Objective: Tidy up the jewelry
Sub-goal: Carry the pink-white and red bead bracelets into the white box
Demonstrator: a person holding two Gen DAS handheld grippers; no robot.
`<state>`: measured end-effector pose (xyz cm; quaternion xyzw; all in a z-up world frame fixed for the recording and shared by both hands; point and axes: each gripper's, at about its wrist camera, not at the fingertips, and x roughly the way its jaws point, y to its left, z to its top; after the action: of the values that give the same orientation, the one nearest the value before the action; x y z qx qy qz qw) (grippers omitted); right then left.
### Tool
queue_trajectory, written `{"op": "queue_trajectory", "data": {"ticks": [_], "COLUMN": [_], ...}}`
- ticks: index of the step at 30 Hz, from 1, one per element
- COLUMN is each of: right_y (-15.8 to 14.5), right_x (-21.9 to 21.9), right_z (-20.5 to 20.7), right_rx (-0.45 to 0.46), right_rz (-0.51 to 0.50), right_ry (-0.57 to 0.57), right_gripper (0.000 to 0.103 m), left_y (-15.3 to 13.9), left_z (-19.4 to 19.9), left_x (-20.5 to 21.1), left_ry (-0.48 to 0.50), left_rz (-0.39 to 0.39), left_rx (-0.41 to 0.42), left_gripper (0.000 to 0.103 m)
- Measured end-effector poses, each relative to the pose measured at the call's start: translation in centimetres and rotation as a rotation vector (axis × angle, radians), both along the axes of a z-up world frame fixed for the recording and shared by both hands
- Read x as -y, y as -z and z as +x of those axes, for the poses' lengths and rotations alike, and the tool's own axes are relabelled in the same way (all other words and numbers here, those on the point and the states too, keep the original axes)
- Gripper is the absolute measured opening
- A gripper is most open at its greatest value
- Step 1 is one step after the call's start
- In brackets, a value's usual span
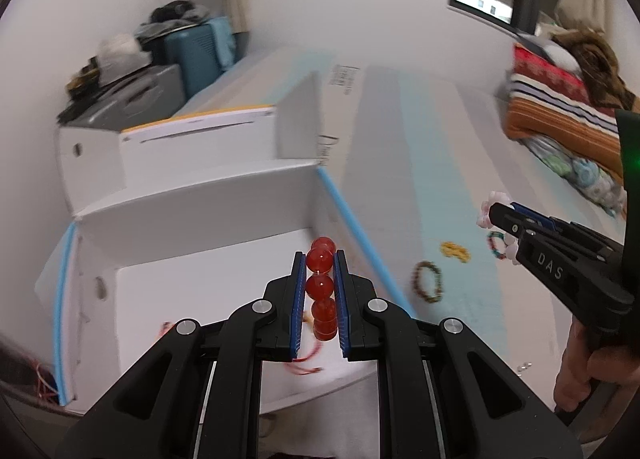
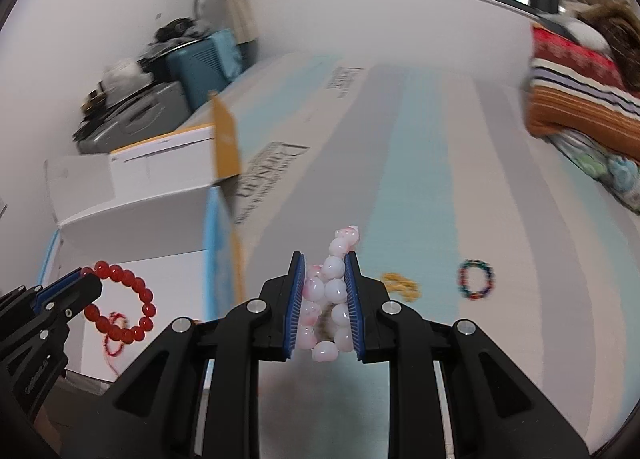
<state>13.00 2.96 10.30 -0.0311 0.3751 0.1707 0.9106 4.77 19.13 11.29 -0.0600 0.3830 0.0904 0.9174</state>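
Note:
My left gripper (image 1: 320,259) is shut on a red bead bracelet (image 1: 320,285) and holds it over the open white box (image 1: 192,283). From the right wrist view the bracelet (image 2: 120,305) hangs from the left gripper (image 2: 86,279) above the box floor. My right gripper (image 2: 323,259) is shut on a pink-white bead bracelet (image 2: 326,299), held above the striped surface to the right of the box. In the left wrist view the right gripper (image 1: 494,211) shows at the right with the pink beads (image 1: 486,213).
A thin red string bracelet (image 2: 114,343) lies in the box. On the striped surface lie a yellow piece (image 2: 402,285), a multicoloured bead bracelet (image 2: 476,279) and a dark bead bracelet (image 1: 429,281). A second white box (image 1: 188,139) stands behind. Folded blankets (image 1: 560,107) are far right.

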Motion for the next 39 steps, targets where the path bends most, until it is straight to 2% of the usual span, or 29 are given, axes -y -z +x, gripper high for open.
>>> {"op": "queue_trajectory", "data": {"ticks": [6, 17, 31, 39], "right_y": [0.1, 2.7, 7.0, 8.5], "right_x": [-5.3, -12.4, -16.1, -17.5], "right_z": [-1.3, -3.2, -3.3, -2.8], "right_rx": [-0.002, -0.042, -0.13, -0.205], "right_rz": [-0.005, -0.027, -0.075, -0.11], "right_ry": [-0.072, -0.178, -0.227, -0.232], "right_gripper": [0.019, 0.019, 0.019, 0.019], "left_y": [0.3, 3.6, 7.7, 8.9], "left_z": [-1.5, -3.5, -3.9, -3.1], "left_x": [-4.4, -10.3, -13.6, -14.1], "left_ry": [-0.07, -0.19, -0.245, -0.254], "left_rz": [-0.001, -0.013, -0.042, -0.014], "left_rx": [-0.015, -0.081, -0.155, -0.231], "left_gripper": [0.013, 0.013, 0.013, 0.013]}}
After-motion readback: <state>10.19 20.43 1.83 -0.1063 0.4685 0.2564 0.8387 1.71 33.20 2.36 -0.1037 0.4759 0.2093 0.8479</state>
